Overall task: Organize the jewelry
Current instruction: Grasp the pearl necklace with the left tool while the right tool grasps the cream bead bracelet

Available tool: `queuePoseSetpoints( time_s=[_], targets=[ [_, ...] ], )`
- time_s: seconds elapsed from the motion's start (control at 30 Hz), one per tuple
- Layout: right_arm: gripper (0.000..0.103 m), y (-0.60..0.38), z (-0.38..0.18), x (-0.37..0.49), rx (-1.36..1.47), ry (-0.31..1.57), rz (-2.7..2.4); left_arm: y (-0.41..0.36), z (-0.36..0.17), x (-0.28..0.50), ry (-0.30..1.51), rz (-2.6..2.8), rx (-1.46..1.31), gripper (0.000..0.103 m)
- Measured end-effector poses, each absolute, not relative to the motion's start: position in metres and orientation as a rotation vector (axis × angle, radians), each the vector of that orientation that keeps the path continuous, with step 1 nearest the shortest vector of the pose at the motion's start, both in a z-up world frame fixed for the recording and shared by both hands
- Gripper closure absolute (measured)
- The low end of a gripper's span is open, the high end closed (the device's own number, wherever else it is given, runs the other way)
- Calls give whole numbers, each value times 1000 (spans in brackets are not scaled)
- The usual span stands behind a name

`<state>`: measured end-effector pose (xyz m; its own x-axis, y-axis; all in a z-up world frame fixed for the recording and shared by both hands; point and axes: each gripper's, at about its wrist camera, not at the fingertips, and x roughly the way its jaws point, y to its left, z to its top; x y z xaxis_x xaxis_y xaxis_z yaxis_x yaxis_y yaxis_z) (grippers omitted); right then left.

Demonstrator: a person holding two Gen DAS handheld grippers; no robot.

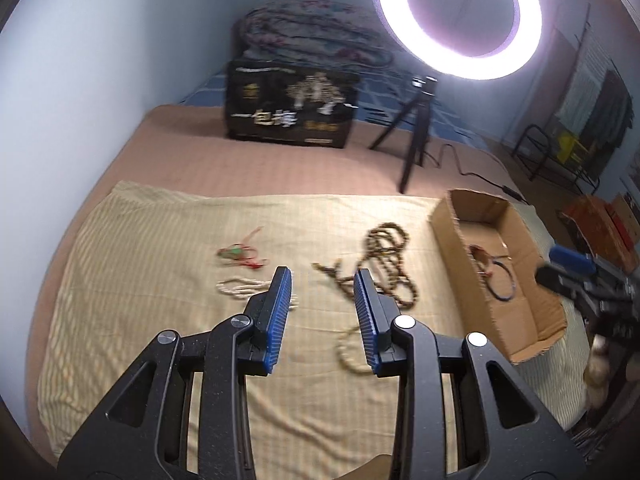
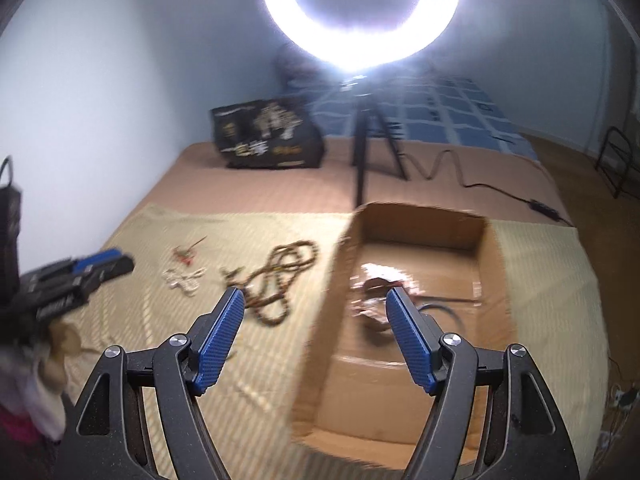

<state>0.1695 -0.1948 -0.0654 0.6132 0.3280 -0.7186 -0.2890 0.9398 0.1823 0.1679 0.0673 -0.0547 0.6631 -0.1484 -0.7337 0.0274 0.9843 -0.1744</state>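
Observation:
On the yellow striped cloth [image 1: 160, 320] lie a long brown bead necklace [image 1: 390, 264], a white pearl strand [image 1: 240, 290] and a small red and green piece [image 1: 240, 254]. A tan bead strand [image 1: 348, 354] lies nearer. My left gripper [image 1: 323, 272] hovers open above the cloth between the pearls and the brown beads, with nothing between its pads. To the right stands an open cardboard box [image 1: 452, 240] holding bangles [image 1: 500, 276]. My right gripper [image 2: 315, 291] is open and empty over the left wall of the box [image 2: 496, 280]; jewellery [image 2: 372, 304] lies blurred inside.
A ring light [image 1: 460, 16] on a black tripod [image 1: 412, 136] stands behind the cloth, its cable [image 2: 472, 180] trailing right. A black printed carton [image 1: 288, 108] and a folded quilt [image 1: 312, 32] sit at the back by the wall. Floor and furniture lie to the right.

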Motion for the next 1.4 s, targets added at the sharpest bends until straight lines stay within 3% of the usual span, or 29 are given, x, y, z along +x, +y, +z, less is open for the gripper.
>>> queuePoseSetpoints(
  time_s=[0.43, 1.4],
  targets=[
    [27, -120, -107, 157, -37, 944, 477, 132, -89, 190, 936, -76, -241, 71],
    [27, -65, -169, 175, -141, 1044, 560, 76, -165, 239, 1083, -209, 23, 71]
  ],
)
